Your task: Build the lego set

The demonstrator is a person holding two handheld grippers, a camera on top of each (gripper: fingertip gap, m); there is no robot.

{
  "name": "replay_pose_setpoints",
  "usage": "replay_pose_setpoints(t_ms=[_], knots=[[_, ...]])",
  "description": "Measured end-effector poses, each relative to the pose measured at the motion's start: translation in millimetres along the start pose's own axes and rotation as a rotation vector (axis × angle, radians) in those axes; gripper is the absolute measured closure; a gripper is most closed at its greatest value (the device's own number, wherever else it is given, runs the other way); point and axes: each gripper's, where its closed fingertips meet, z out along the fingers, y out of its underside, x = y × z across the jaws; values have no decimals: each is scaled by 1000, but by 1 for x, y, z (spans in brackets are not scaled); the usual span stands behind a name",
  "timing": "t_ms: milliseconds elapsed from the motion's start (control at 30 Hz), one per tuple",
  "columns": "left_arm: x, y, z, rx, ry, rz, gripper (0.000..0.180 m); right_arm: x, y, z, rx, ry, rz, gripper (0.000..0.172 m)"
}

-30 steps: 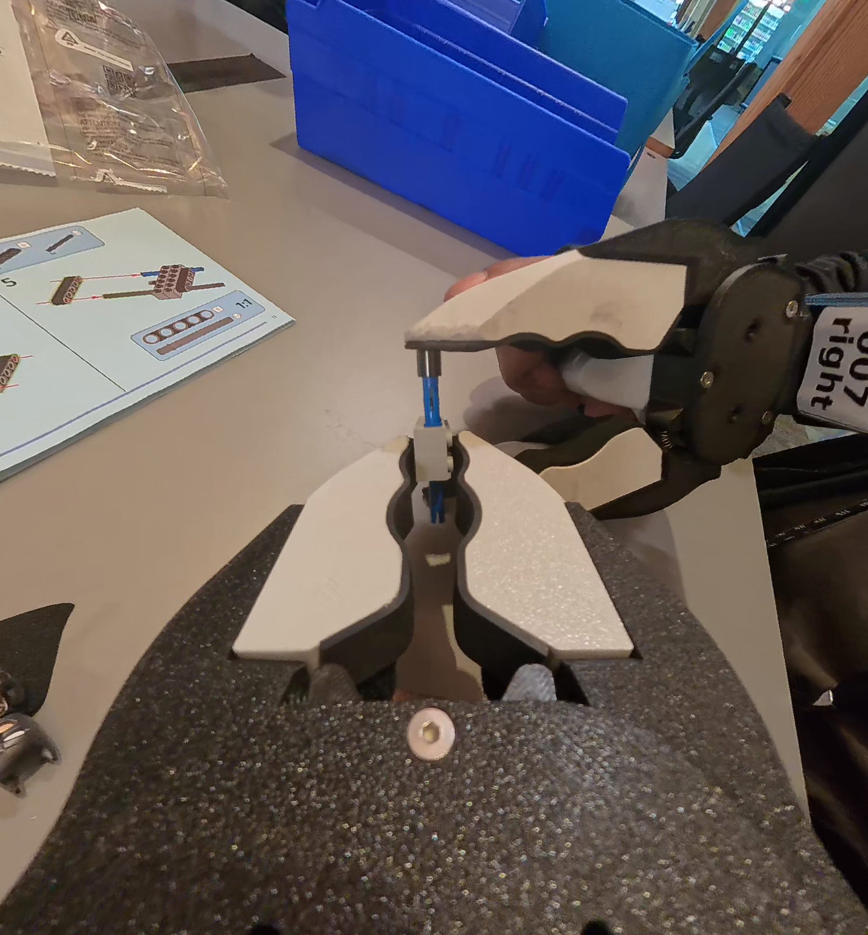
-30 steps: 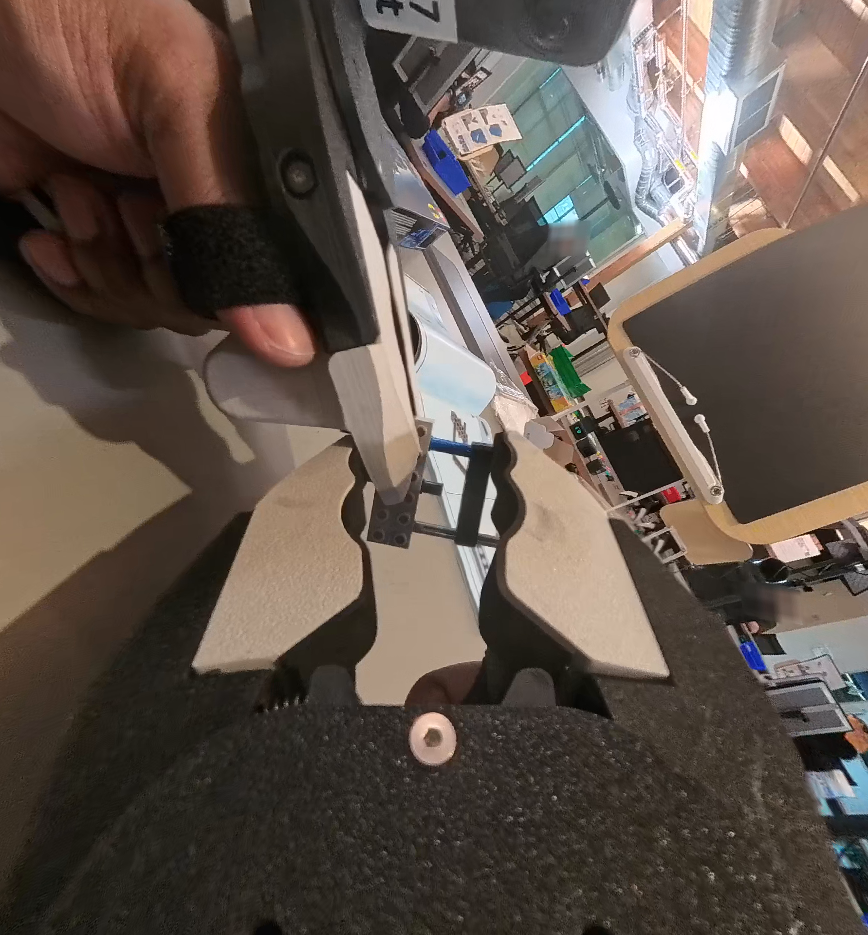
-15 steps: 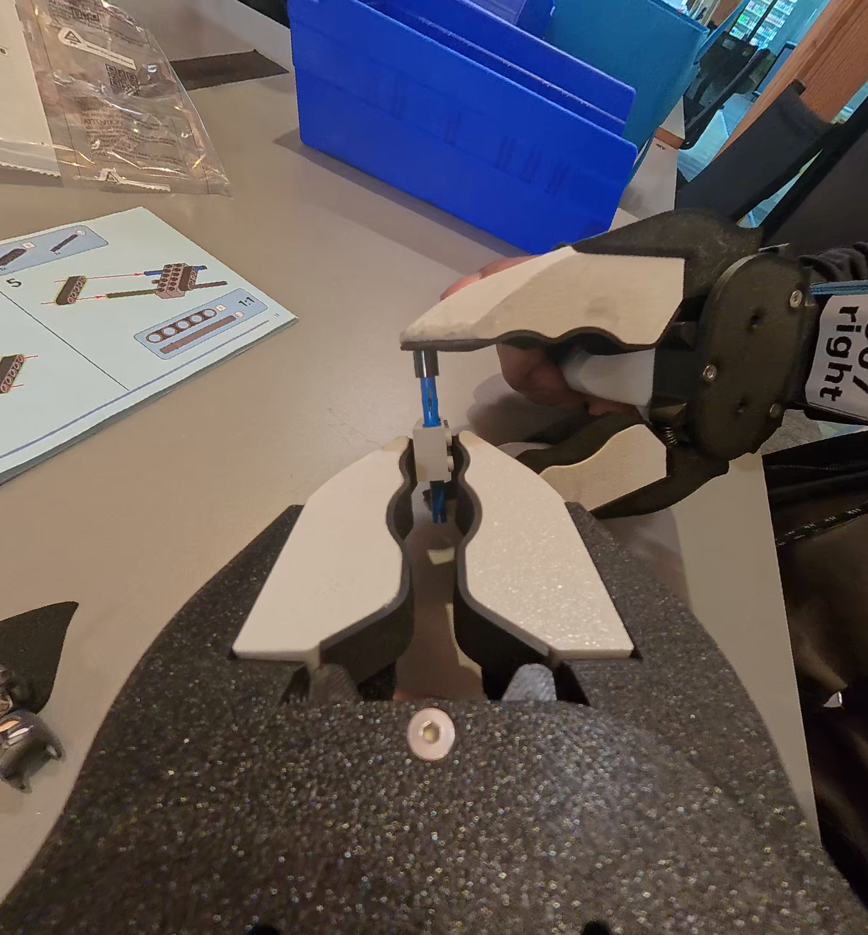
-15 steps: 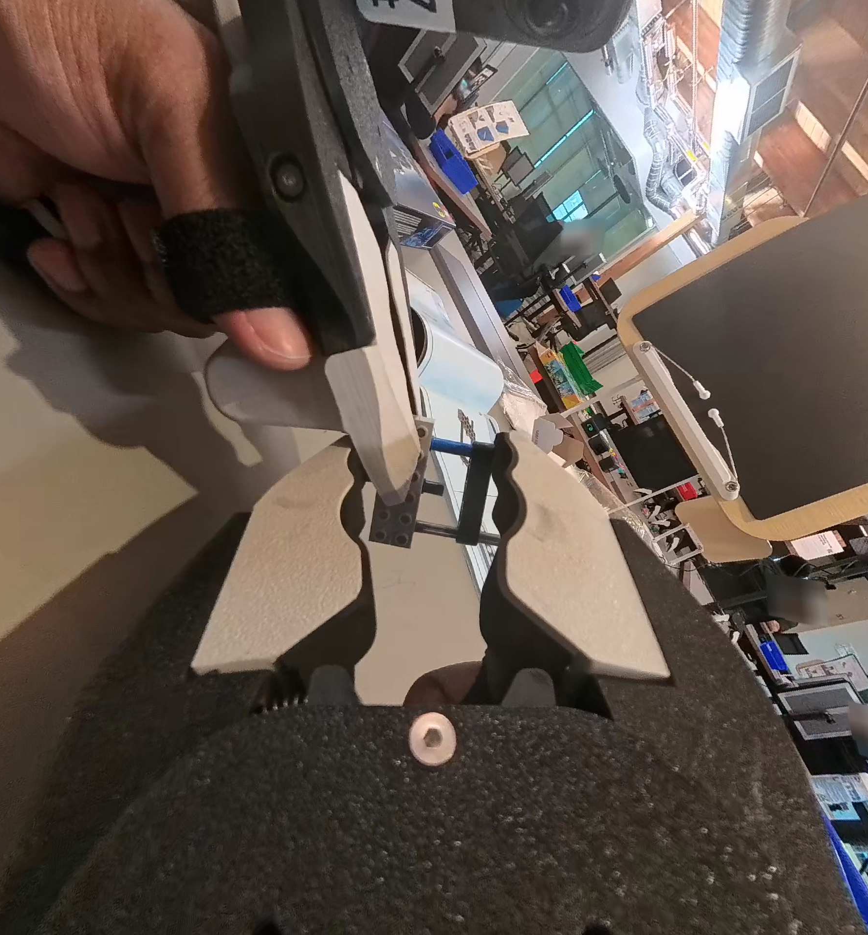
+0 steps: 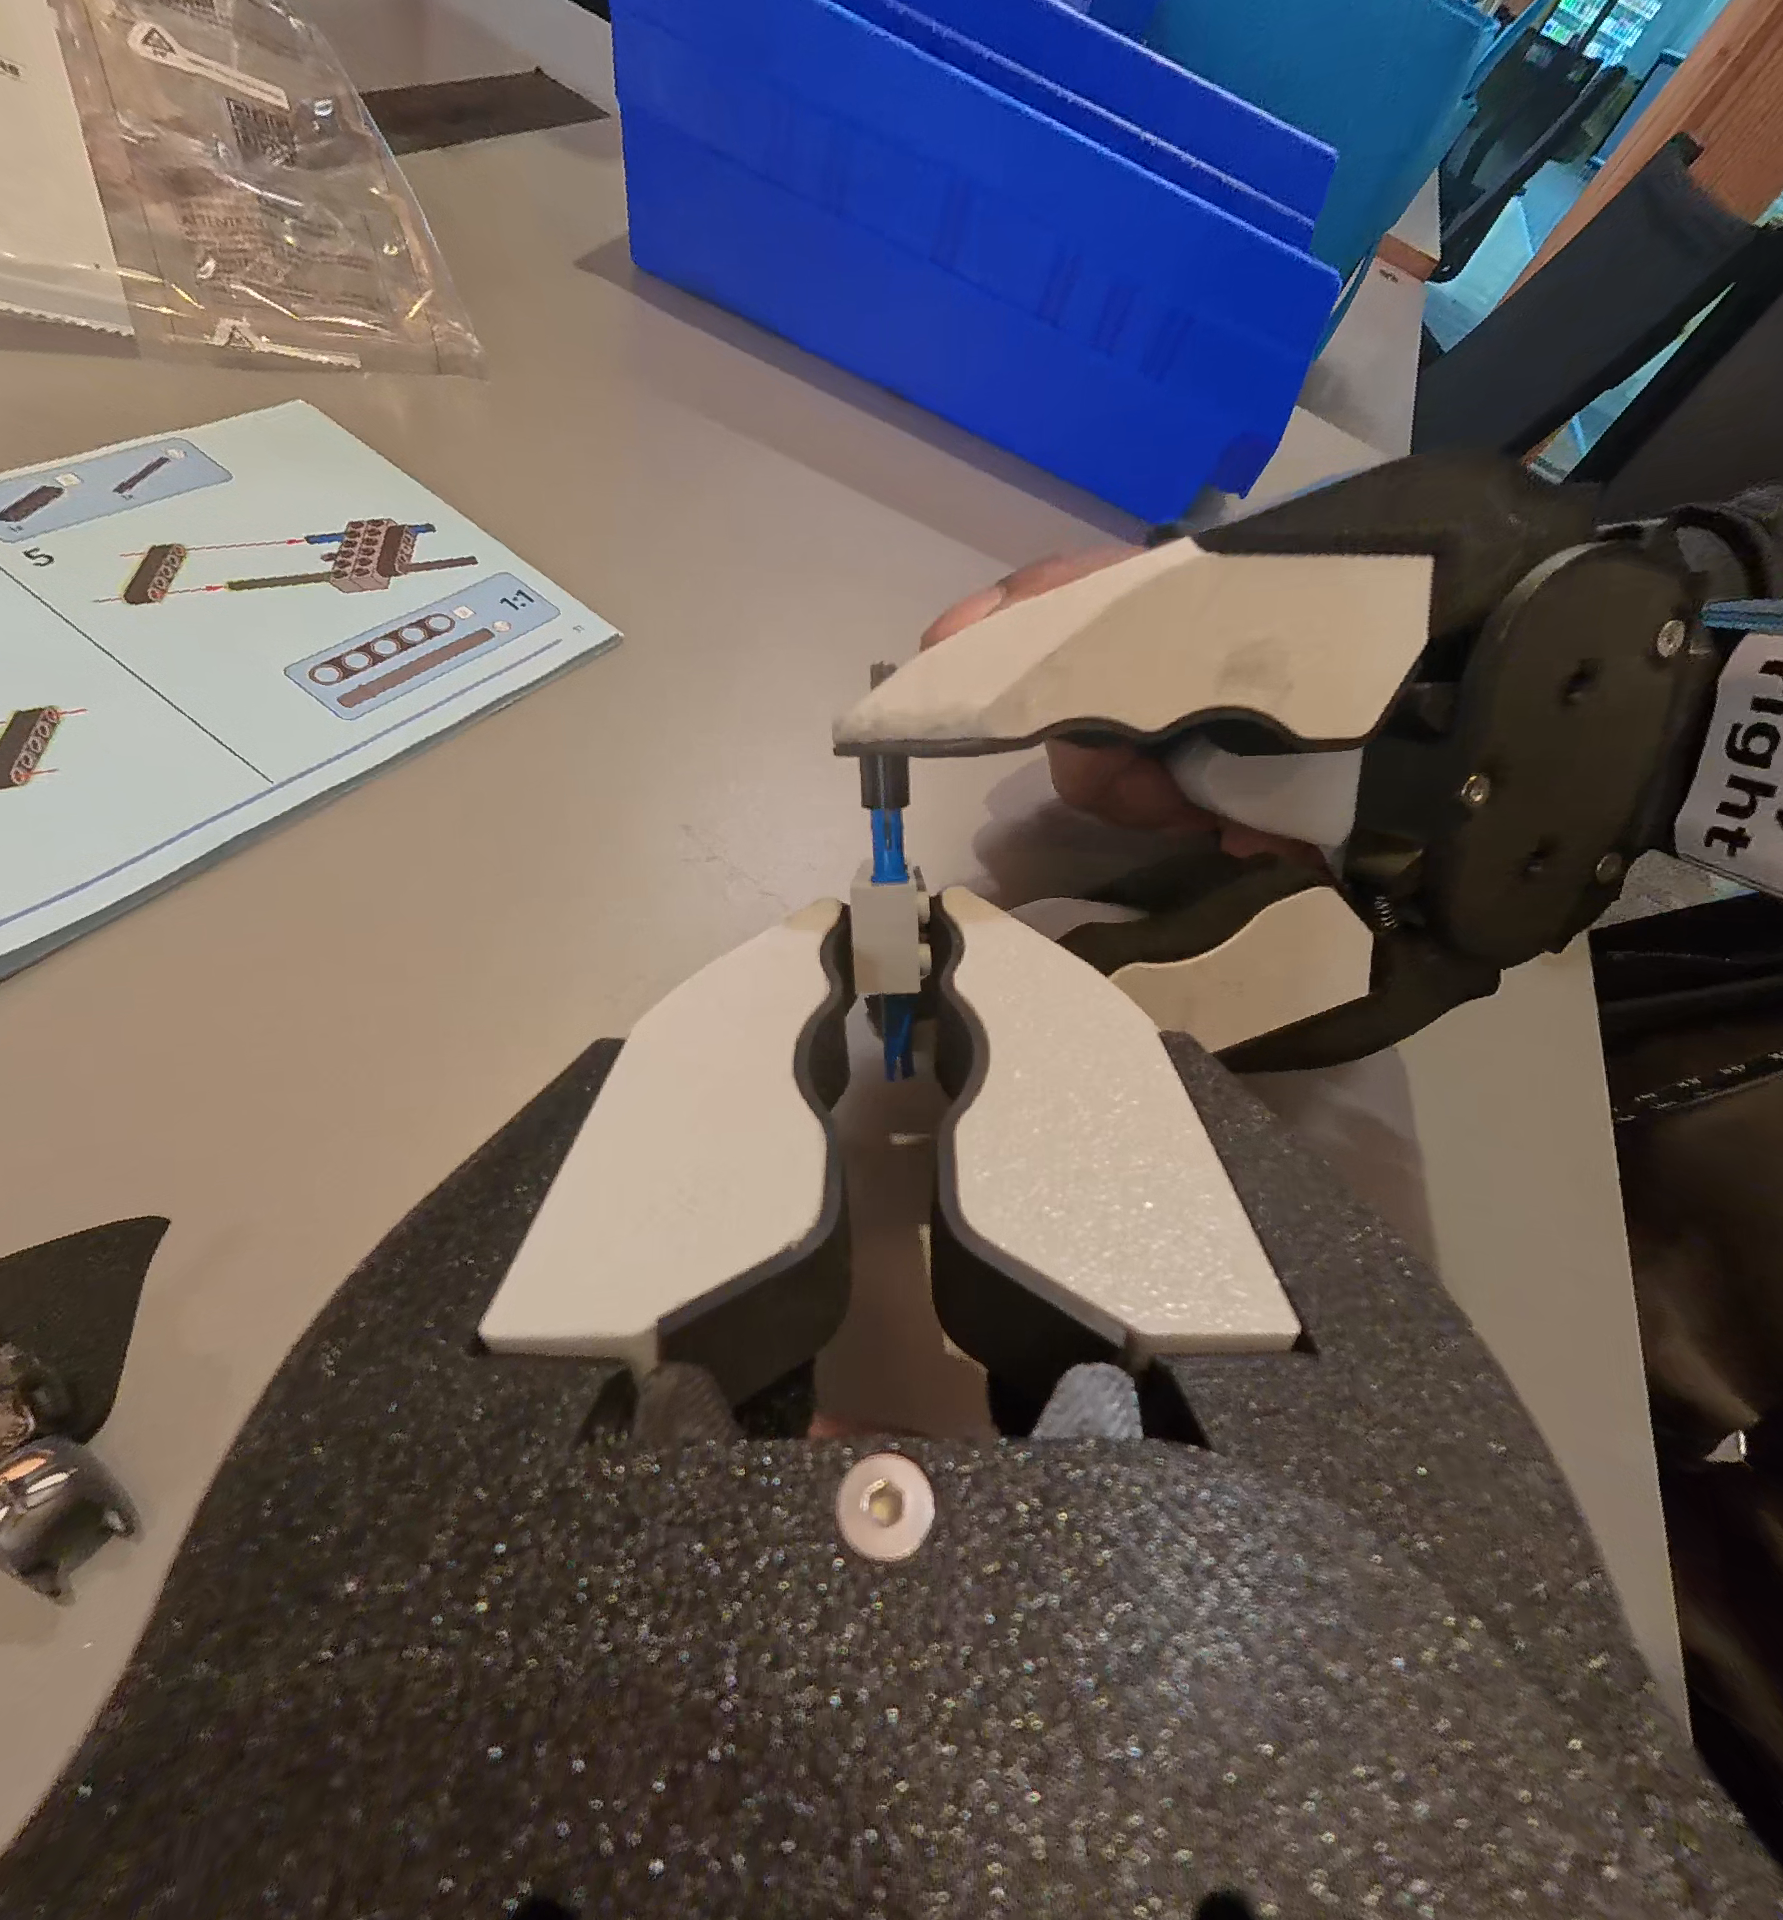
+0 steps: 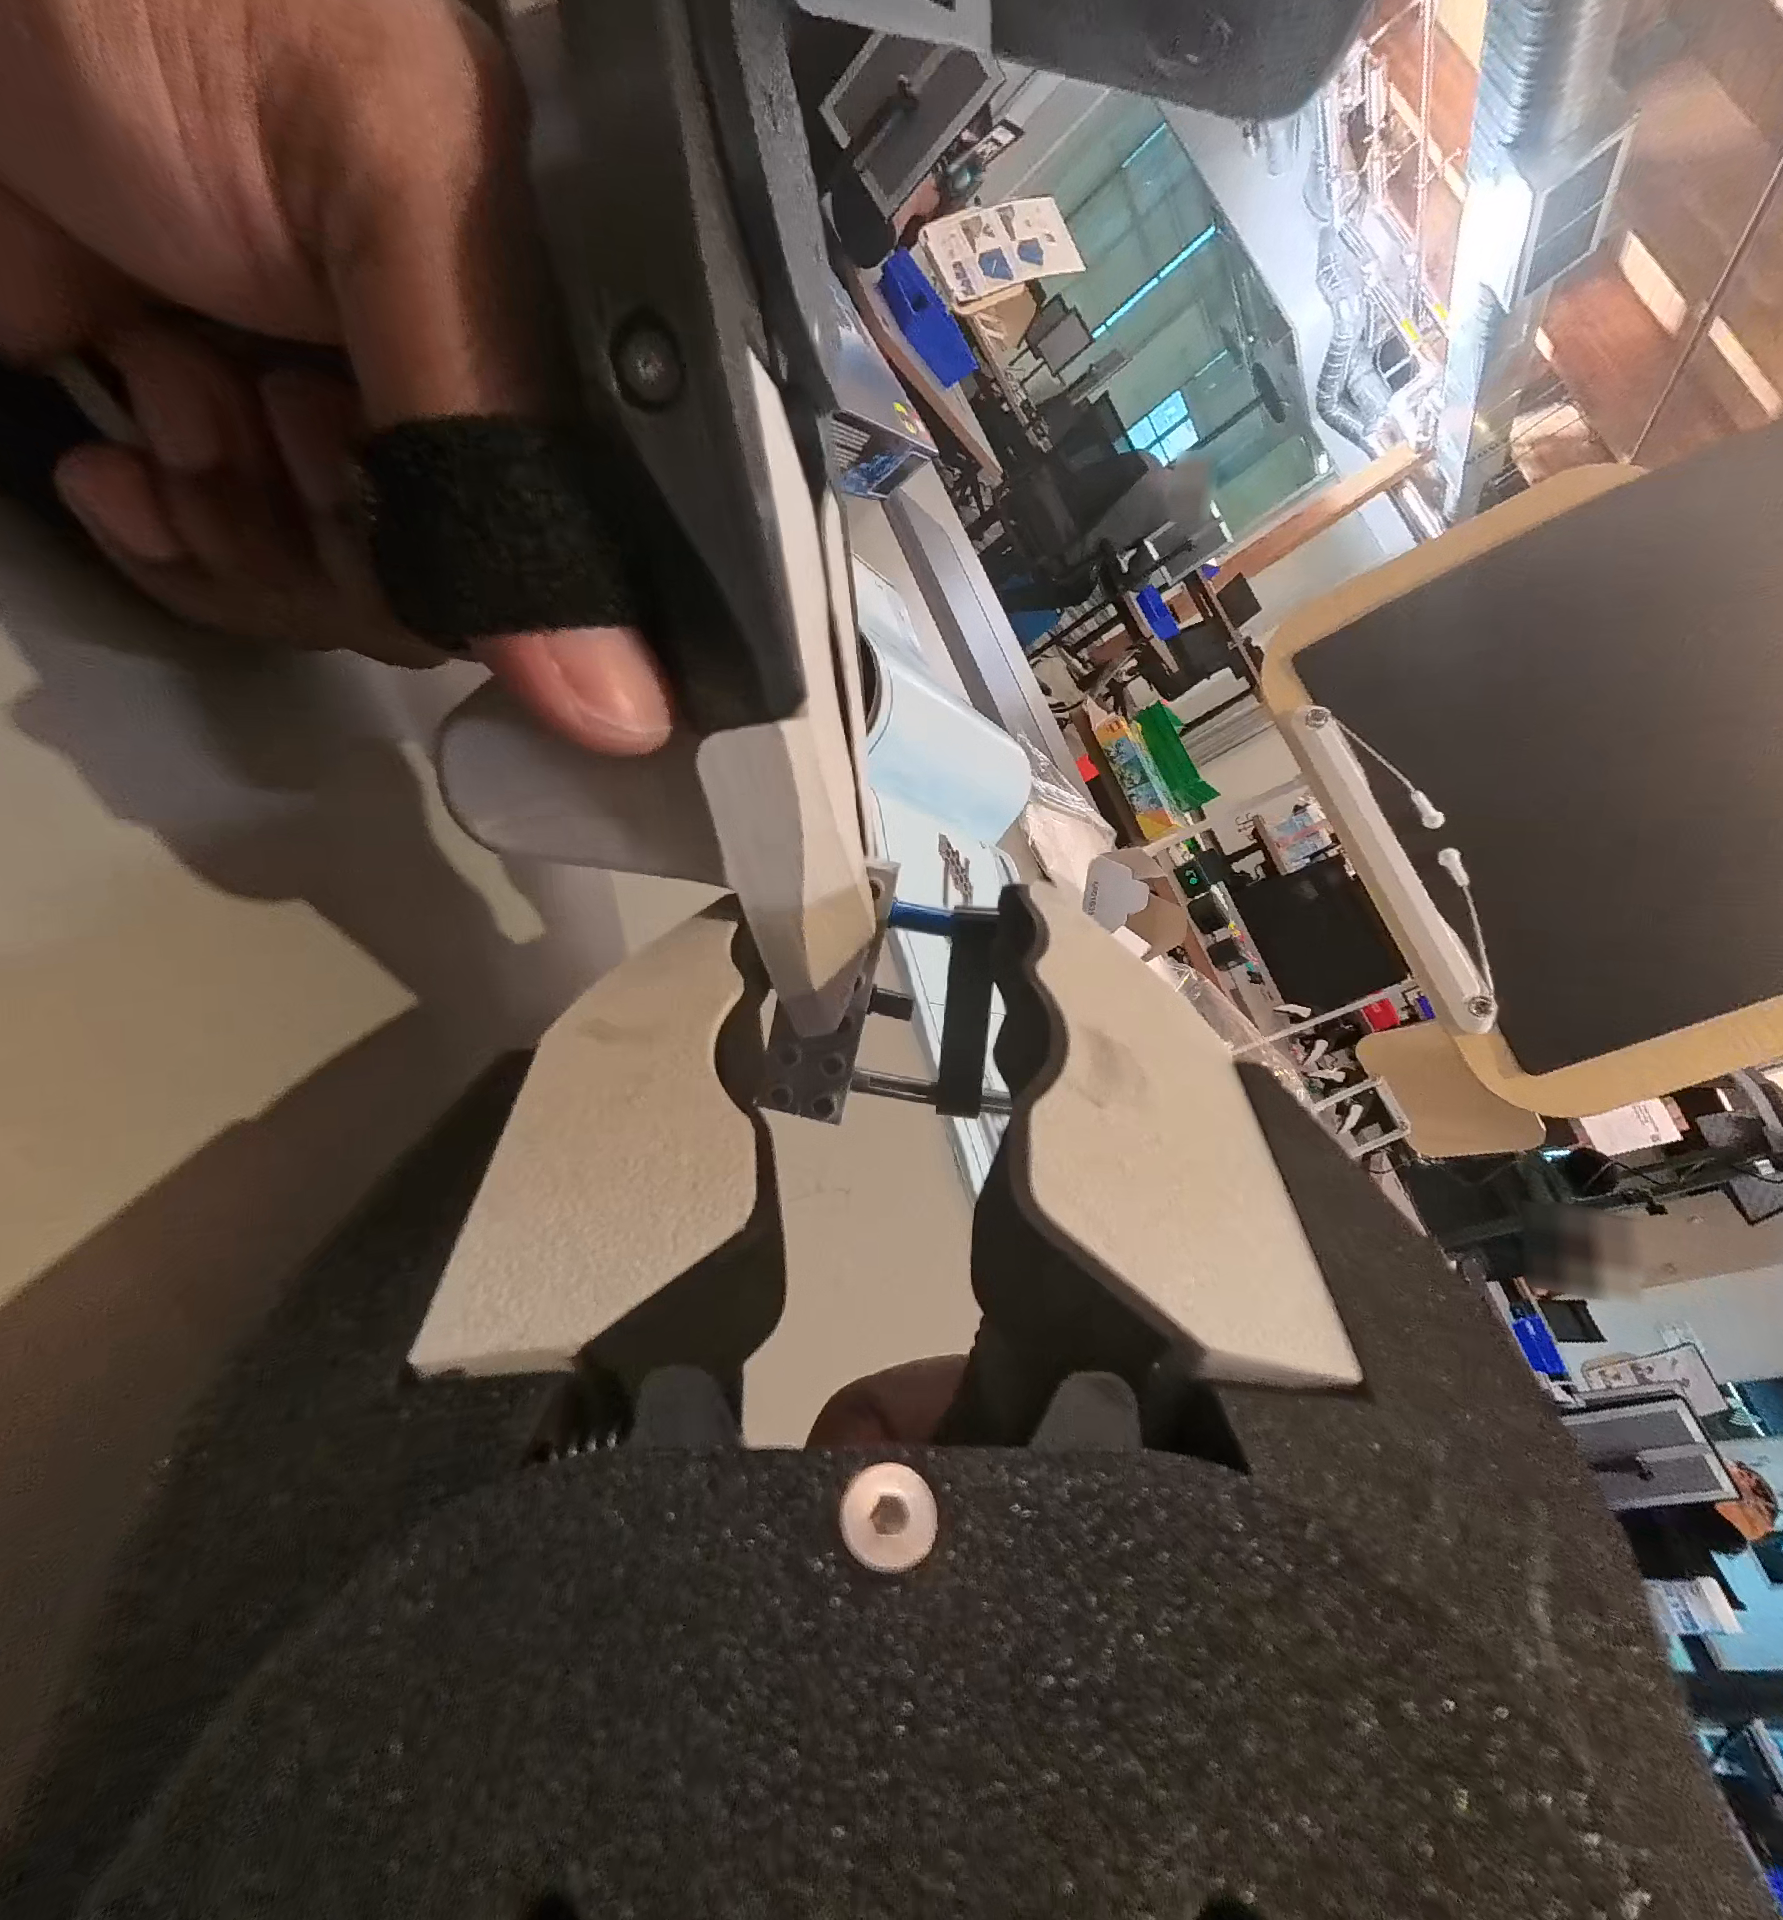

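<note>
The left tongs (image 5: pixel 892 940) are clamped on a small grey brick (image 5: pixel 885 935), both pads pressing its sides, just above the grey worktop (image 5: pixel 554 935). A blue pin (image 5: pixel 885 847) runs through the brick, sticking out above it and below it between the fingers. On the upper end of the pin sits a black beam (image 5: pixel 885 784); seen from the right wrist, this beam (image 6: pixel 968 1013) is also threaded on a thin dark axle (image 6: pixel 892 1086) that runs back to the brick.

The right tongs (image 6: pixel 892 1023) come in from the right, turned on their side and set well apart. The upper finger (image 5: pixel 1126 665) lies against the top of the black beam, while the lower finger (image 5: pixel 1251 977) sits beside the left tongs near the worktop; I cannot tell whether it touches the brick.

Farther left, an open instruction booklet (image 5: pixel 191 665) lies flat on the worktop. Beyond it are clear plastic bags (image 5: pixel 243 197), and at the back stands a blue bin (image 5: pixel 949 249).
</note>
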Motion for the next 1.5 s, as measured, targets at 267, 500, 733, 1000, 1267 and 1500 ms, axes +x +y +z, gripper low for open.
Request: replay_pose_setpoints(t_ms=[267,500,733,1000,1267,1500], knots=[[0,-1,-1,11,11,-8,168,1,-1,0,8,2,-1,131],[-7,-10,-6,76,-3,-38,168,14,-1,1,7,63,45,121],[-11,-13,-9,104,5,-72,168,15,3,1,-2,55,59,122],[-9,-17,-11,134,6,-52,168,11,7,5,-34,61,28,119],[-6,-23,-12,182,16,-45,168,19,7,4,-45,118,44,131],[-6,-22,-11,175,25,-54,168,19,8,4,-46,108,31,132]])
